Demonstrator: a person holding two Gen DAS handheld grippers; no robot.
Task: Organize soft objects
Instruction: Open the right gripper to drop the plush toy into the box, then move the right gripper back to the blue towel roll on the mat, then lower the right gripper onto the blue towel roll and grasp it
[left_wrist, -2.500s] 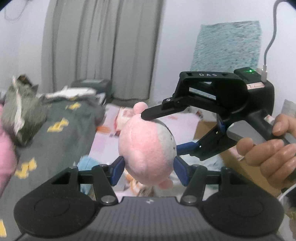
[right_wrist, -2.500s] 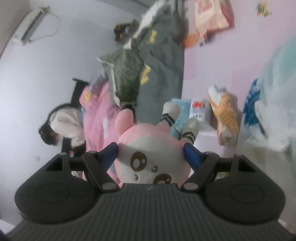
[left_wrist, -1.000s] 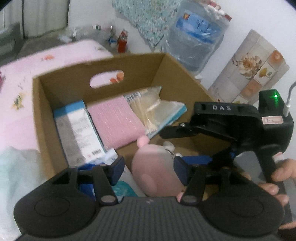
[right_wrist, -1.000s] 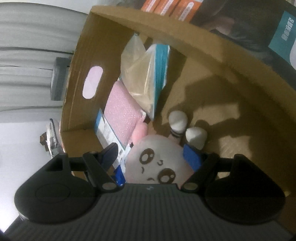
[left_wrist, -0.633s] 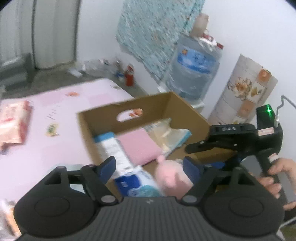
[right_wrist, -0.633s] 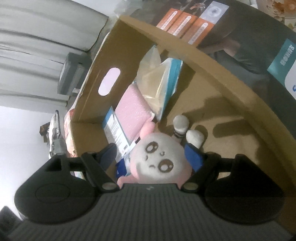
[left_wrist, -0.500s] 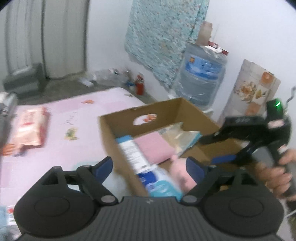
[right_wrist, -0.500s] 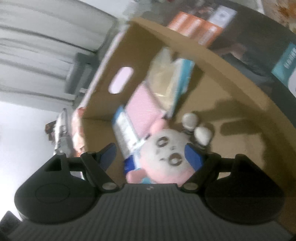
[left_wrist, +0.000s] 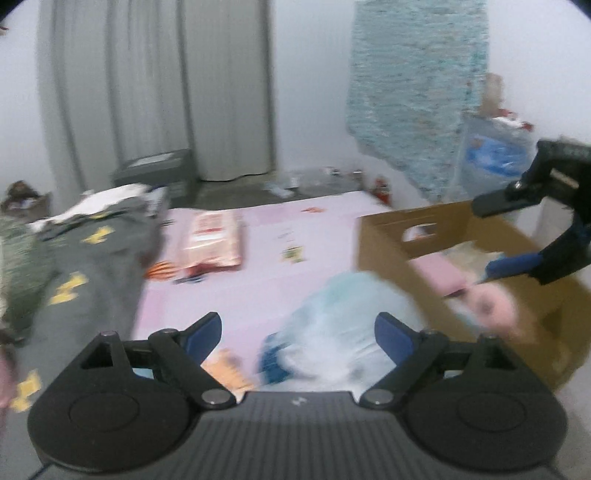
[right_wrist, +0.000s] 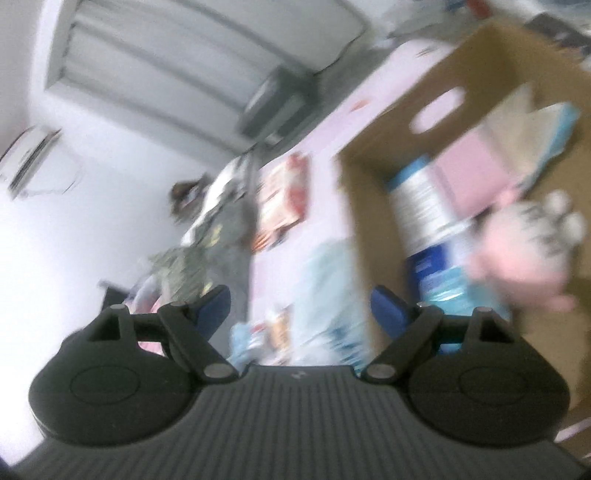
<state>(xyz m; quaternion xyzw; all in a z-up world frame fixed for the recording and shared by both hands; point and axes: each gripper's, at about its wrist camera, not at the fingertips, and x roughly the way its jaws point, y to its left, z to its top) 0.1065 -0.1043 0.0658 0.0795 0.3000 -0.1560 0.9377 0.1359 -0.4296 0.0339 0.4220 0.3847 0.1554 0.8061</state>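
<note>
The pink plush toy (left_wrist: 491, 310) lies loose inside the brown cardboard box (left_wrist: 384, 236), at its near end. My left gripper (left_wrist: 297, 328) hangs over the pink mat to the left of the box. Its jaws are opening and nothing is gripped between them. My right gripper (left_wrist: 482, 236) hovers above the box, jaws also opening. In the right wrist view the plush toy (right_wrist: 524, 240) sits to the right of the right gripper (right_wrist: 301, 301), outside its fingers, within the cardboard box (right_wrist: 354, 206). Both views are blurred by motion.
The box also holds a pink packet (right_wrist: 476, 166) and a blue-and-white packet (right_wrist: 424, 206). A pale blue plastic bag (left_wrist: 343, 325) lies on the mat below my left gripper. A red-and-white package (left_wrist: 210, 240) and a grey blanket (left_wrist: 92, 266) lie further left. A water bottle (left_wrist: 495, 158) stands behind the box.
Both grippers have let go of the plush toy, leaving it in the box. They have opened wider, lifted away, and swung left toward the mat.
</note>
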